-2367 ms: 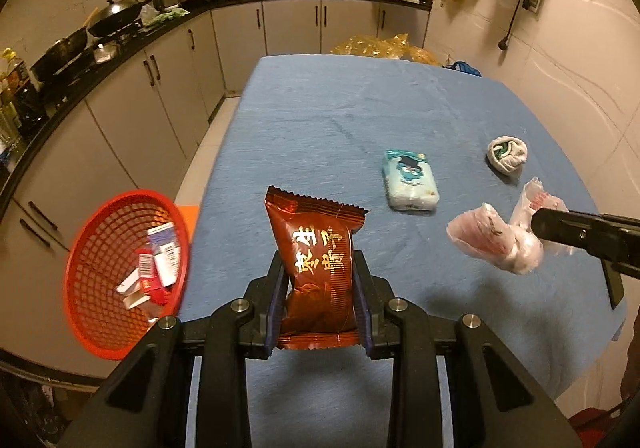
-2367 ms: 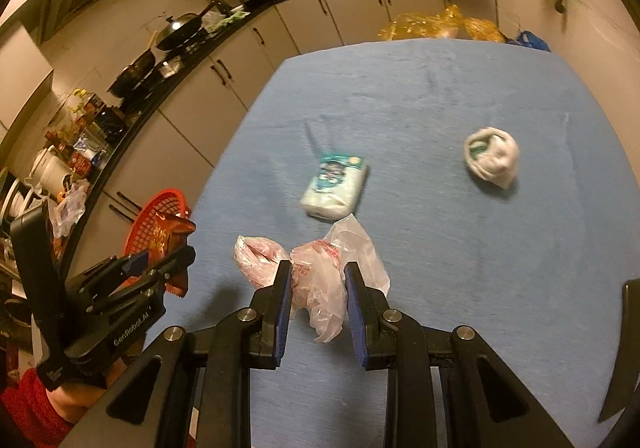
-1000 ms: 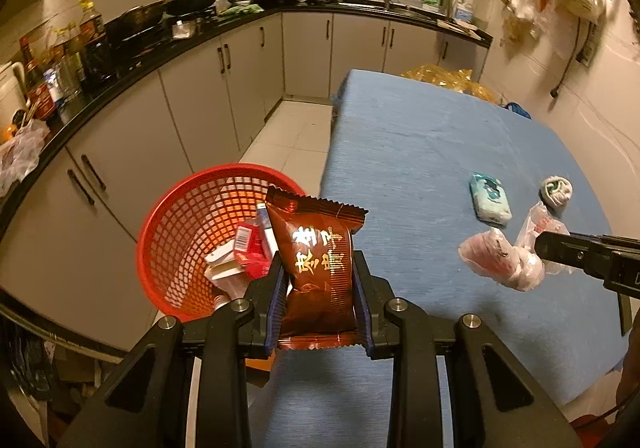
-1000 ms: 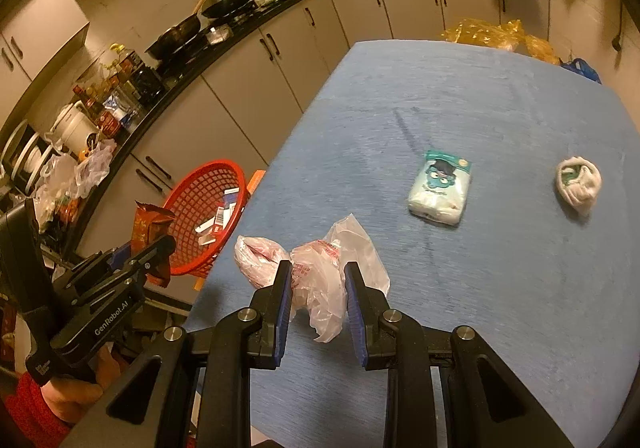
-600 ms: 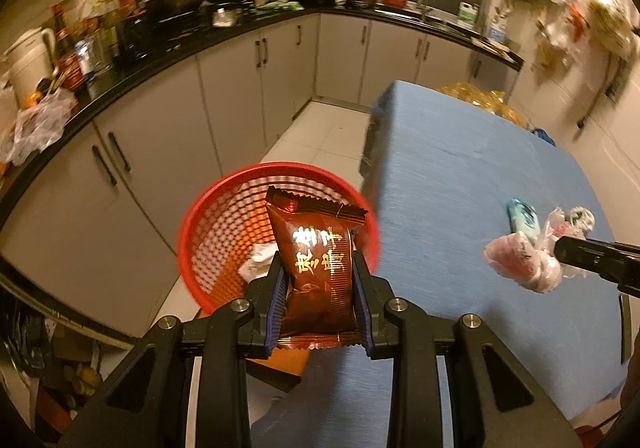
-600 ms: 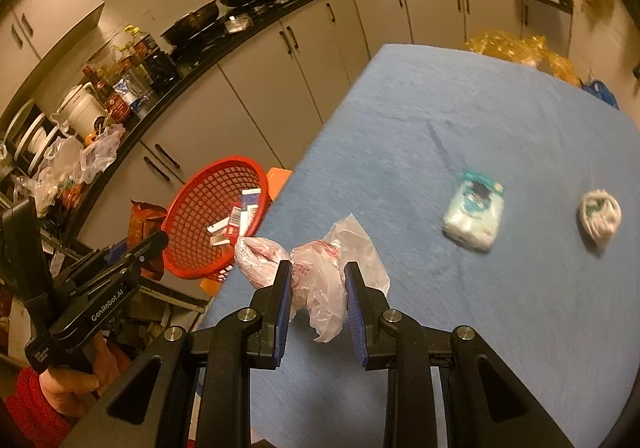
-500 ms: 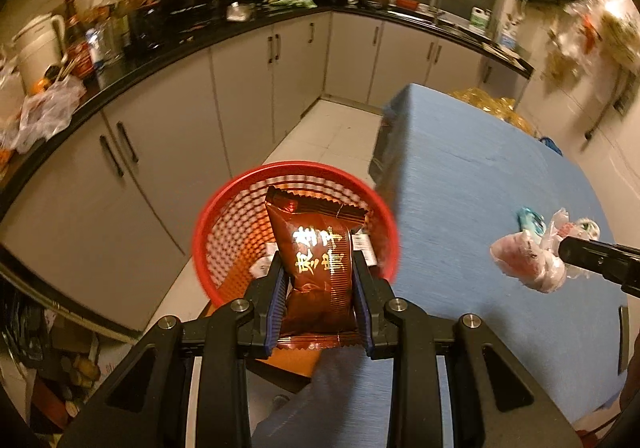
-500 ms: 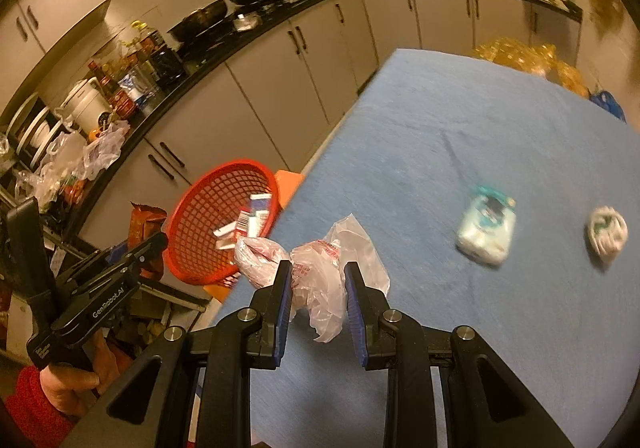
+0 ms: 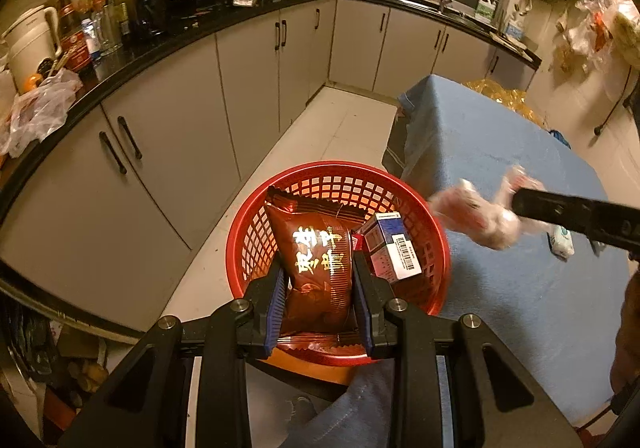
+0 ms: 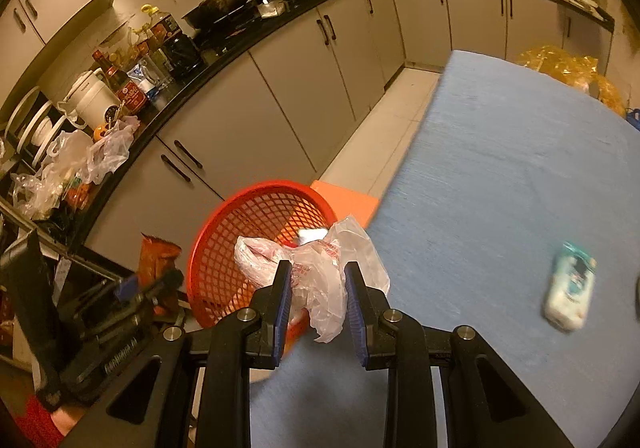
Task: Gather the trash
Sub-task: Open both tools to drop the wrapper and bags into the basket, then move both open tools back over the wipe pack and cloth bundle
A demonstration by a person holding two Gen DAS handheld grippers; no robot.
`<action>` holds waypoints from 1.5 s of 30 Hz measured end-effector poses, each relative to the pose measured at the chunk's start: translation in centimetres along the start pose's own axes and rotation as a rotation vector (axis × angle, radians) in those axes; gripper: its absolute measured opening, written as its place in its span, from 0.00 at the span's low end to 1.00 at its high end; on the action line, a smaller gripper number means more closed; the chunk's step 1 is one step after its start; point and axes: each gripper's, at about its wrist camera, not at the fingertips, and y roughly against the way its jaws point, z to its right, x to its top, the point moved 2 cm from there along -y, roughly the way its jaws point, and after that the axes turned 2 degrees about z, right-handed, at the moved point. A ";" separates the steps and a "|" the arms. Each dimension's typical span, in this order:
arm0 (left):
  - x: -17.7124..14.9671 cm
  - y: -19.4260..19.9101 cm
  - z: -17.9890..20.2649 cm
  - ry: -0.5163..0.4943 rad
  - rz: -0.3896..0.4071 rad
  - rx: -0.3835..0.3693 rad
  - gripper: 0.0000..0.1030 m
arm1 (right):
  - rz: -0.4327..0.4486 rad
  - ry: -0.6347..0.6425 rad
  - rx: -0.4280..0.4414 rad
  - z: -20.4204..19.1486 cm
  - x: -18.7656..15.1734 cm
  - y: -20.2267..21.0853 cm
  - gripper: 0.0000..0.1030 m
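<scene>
My left gripper (image 9: 319, 288) is shut on a brown snack packet (image 9: 316, 264) and holds it over the red mesh basket (image 9: 256, 232), which holds small cartons (image 9: 394, 248). My right gripper (image 10: 316, 288) is shut on a crumpled plastic bag (image 10: 316, 268), held over the blue table's left edge next to the basket (image 10: 224, 248). The bag (image 9: 476, 216) and the right gripper (image 9: 576, 214) show at the right of the left wrist view. The left gripper (image 10: 148, 284) with the packet (image 10: 156, 256) shows at the left of the right wrist view.
A pale tissue pack (image 10: 570, 296) lies on the blue table (image 10: 500, 188). An orange stool (image 10: 344, 200) stands under the basket. Grey cabinets (image 9: 200, 88) and a cluttered black counter (image 9: 120, 44) run along the left. Yellow bags (image 10: 560, 64) lie beyond the table's far end.
Both grippers have swung left from the table towards the basket. The snack packet now hangs over the basket and the plastic bag is next to its rim.
</scene>
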 end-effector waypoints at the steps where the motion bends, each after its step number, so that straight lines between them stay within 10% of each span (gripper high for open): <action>1: 0.1 -0.1 0.0 -0.005 0.000 -0.001 0.28 | -0.002 0.000 0.002 -0.4 0.3 -0.6 0.28; 12: 1.1 -1.7 -1.0 -0.010 -0.007 -0.019 0.29 | -0.017 -0.016 -0.008 -2.2 2.5 -4.3 0.31; 15: 1.1 -1.9 -1.0 -0.006 -0.004 -0.029 0.45 | -0.015 -0.020 0.003 -2.7 3.2 -5.1 0.34; 18: 1.2 -1.7 -0.7 -0.017 0.011 -0.040 0.51 | 0.002 -0.004 0.006 -3.4 4.0 -5.6 0.57; 22: 1.1 -1.7 -0.4 -0.021 0.008 -0.040 0.52 | 0.034 -0.010 0.016 -3.3 4.5 -4.7 0.57; 45: -0.6 -1.0 11.6 -0.170 -0.027 -0.140 0.55 | 0.004 -0.260 -0.103 11.2 -4.6 4.0 0.58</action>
